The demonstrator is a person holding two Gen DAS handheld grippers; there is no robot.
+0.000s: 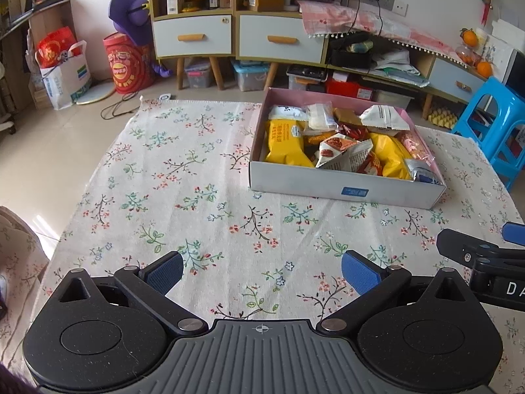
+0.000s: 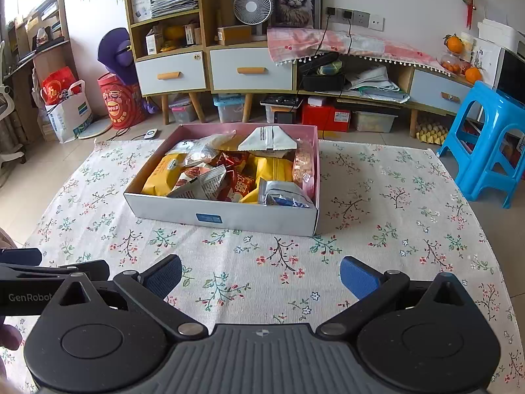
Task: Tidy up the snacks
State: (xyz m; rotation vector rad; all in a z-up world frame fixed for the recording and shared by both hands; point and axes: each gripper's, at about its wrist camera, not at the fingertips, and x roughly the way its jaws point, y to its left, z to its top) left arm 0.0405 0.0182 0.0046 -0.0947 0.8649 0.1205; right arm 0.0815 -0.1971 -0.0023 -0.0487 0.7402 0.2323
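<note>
A shallow white box with a pink inside (image 1: 344, 190) (image 2: 226, 215) stands on the floral tablecloth. It is filled with several snack packs: yellow packs (image 1: 283, 142) (image 2: 164, 174), red packs (image 2: 238, 184), white and silver packs (image 1: 384, 118) (image 2: 269, 139). My left gripper (image 1: 262, 274) is open and empty, low over the cloth, well short of the box and to its left. My right gripper (image 2: 261, 274) is open and empty, low over the cloth in front of the box. Each gripper shows at the edge of the other's view.
The floral tablecloth (image 1: 183, 177) (image 2: 393, 203) covers the table. A blue plastic stool (image 2: 492, 138) (image 1: 495, 121) stands at the right. Low cabinets with drawers (image 2: 249, 69), storage bins, a red bucket (image 1: 128, 62) and bags line the far wall.
</note>
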